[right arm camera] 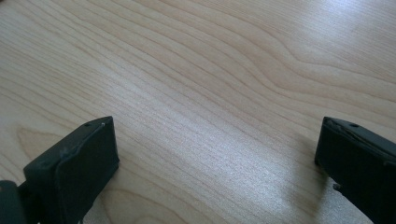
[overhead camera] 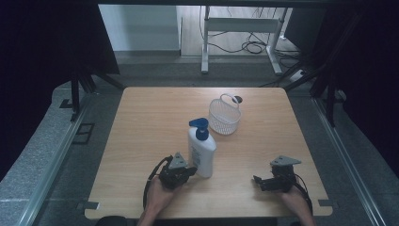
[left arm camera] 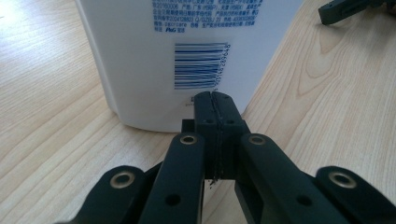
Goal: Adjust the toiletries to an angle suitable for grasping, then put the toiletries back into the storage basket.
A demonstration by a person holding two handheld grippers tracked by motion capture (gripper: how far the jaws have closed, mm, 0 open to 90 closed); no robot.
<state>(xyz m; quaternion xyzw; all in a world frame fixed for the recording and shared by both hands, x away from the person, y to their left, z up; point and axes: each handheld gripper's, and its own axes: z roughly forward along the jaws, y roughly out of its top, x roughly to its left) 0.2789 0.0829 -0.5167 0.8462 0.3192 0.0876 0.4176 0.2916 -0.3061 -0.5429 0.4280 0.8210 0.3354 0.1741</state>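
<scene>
Left claw [left arm camera: 215,100] jaws together, tip just at white plastic pump bottle [left arm camera: 187,56] base; right claw [right arm camera: 215,154] jaws apart over light wooden counter [right arm camera: 210,70].

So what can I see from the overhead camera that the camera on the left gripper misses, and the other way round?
High view alone: the bottle's blue pump top, the white wire basket standing apart behind it, and the person's hands.

Left gripper view alone: the barcode and small print on the bottle's label, and that gripper's jaws pressed together just short of the bottle.

Both share: the white bottle, the wooden table, the left gripper and the right gripper.
</scene>
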